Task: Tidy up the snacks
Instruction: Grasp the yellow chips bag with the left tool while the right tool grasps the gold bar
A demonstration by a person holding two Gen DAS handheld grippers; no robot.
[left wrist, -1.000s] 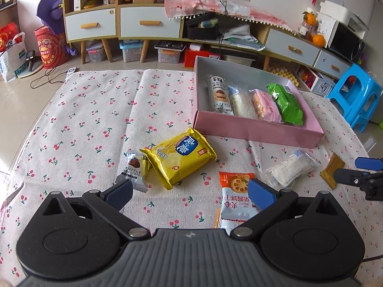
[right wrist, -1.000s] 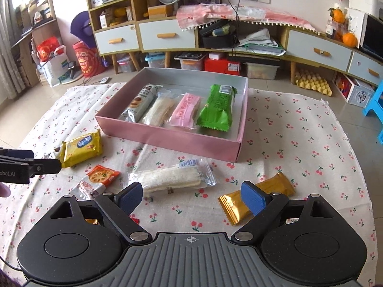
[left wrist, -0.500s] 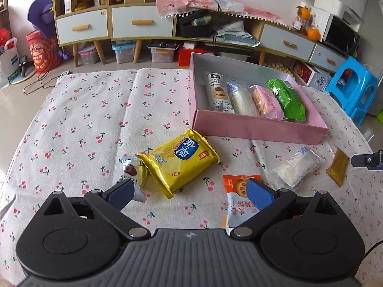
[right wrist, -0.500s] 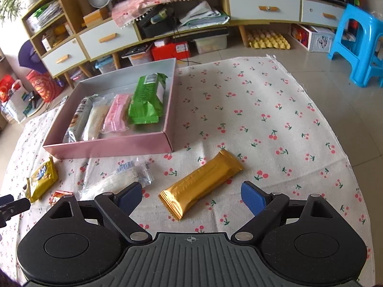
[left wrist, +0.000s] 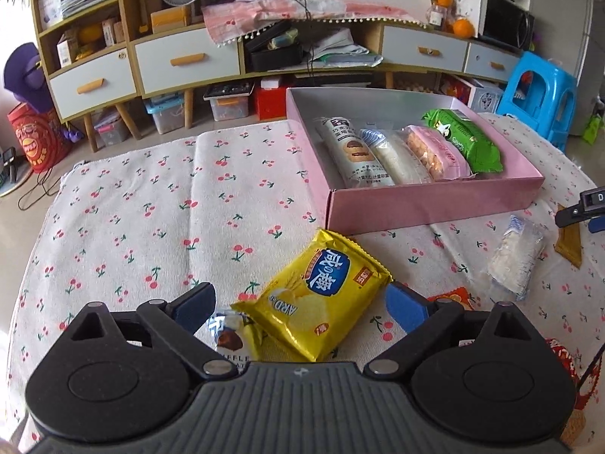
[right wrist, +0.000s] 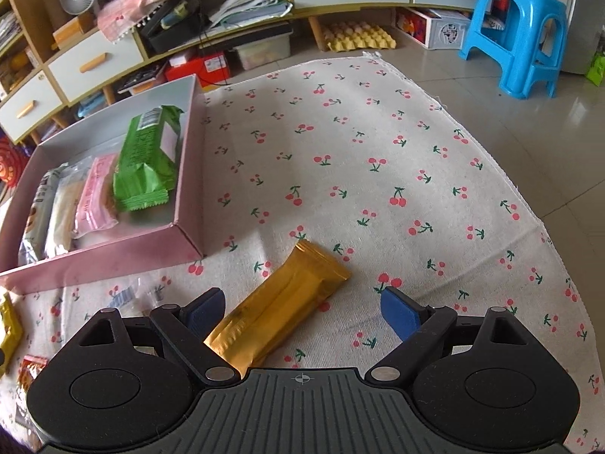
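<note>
A pink box (left wrist: pixel 435 204) on the cherry-print cloth holds several snack packs, the green one (left wrist: pixel 463 138) at its right. My left gripper (left wrist: pixel 298 308) is open, its jaws either side of the yellow chip pack (left wrist: pixel 315 299), which lies on the cloth over a small chocolate pack (left wrist: pixel 228 336). My right gripper (right wrist: pixel 302 312) is open around the near end of a gold bar (right wrist: pixel 280 306) lying on the cloth right of the box (right wrist: pixel 113 257). A clear white snack pack (left wrist: pixel 516 259) and an orange pack (left wrist: pixel 453 297) lie nearby.
The cloth's right edge (right wrist: pixel 503 174) meets tiled floor. A blue stool (right wrist: pixel 518 34) stands beyond it. Low cabinets with drawers (left wrist: pixel 189 60) and storage bins line the back wall. The right gripper's tip shows in the left wrist view (left wrist: pixel 582 212).
My left gripper has moved forward so its jaws flank the yellow pack. My right gripper has swung right and lowered over the gold bar.
</note>
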